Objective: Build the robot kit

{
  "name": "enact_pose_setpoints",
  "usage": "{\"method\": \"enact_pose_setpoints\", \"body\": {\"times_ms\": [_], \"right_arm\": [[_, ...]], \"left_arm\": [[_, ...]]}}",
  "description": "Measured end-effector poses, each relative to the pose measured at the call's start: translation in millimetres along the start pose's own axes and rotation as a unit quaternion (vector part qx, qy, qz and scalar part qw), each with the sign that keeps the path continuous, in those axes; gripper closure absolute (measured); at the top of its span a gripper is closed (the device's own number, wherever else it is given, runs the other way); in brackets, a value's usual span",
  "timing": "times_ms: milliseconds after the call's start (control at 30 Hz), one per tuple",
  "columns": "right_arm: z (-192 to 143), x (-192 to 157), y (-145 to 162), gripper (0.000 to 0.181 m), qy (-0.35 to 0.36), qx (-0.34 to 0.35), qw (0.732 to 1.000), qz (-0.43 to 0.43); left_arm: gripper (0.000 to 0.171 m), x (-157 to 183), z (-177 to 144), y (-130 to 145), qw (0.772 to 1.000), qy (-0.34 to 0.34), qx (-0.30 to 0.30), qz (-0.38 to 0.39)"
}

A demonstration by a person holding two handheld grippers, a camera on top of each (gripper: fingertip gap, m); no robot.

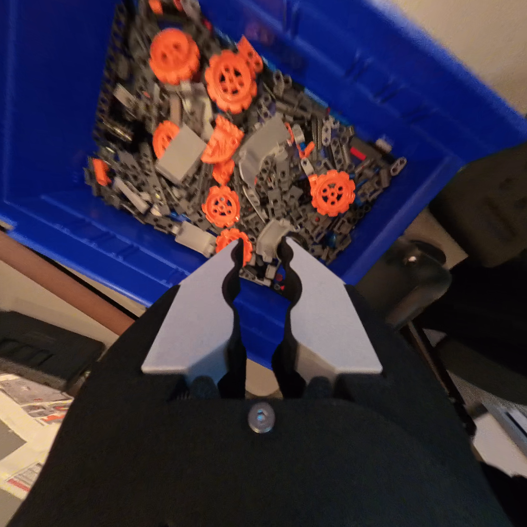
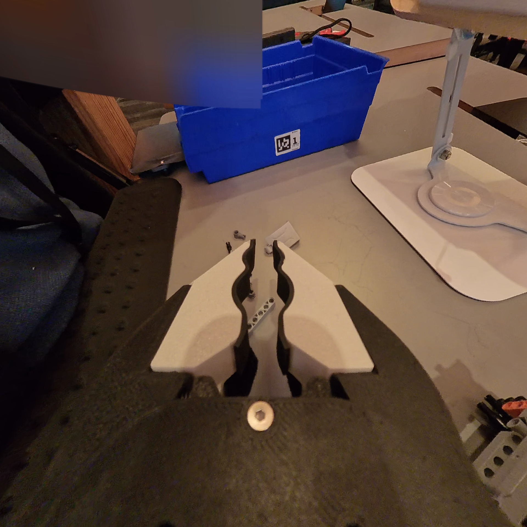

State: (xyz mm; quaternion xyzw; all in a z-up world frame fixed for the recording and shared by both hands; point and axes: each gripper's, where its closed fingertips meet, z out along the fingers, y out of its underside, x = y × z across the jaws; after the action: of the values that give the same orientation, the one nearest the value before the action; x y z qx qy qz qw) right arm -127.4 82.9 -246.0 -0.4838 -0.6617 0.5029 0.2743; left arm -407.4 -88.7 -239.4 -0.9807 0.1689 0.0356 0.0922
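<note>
Left gripper [image 1: 261, 242] hangs jaws apart, gripping nothing, over a blue bin [image 1: 370, 71] heaped with orange gears [image 1: 230, 80]; tangled parts could snag. Right gripper [image 2: 263, 242], slightly parted, empty, hovers above a grey beam [image 2: 261, 313] on the table [image 2: 356, 242].

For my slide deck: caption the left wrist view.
Open left gripper poised over a blue bin of grey building-set parts and orange gear wheels.

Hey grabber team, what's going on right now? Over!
Left gripper open, empty, over blue bin of orange gears and grey parts. Right gripper open, empty, above grey holed beam on table.
</note>
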Motion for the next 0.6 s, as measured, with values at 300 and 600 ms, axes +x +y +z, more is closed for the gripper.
{"method": "enact_pose_setpoints", "body": {"times_ms": [300, 600], "right_arm": [[-10, 2, -13, 0.172, 0.024, 0.017, 1.0, -0.002], [-23, -6, -23, 0.169, 0.022, 0.024, 0.999, 0.005]], "left_arm": [[0.171, 48, -83, -88, 0.971, -0.014, 0.236, 0.04], [0.171, 155, -62, -119, 0.954, -0.024, 0.292, 0.069]]}}
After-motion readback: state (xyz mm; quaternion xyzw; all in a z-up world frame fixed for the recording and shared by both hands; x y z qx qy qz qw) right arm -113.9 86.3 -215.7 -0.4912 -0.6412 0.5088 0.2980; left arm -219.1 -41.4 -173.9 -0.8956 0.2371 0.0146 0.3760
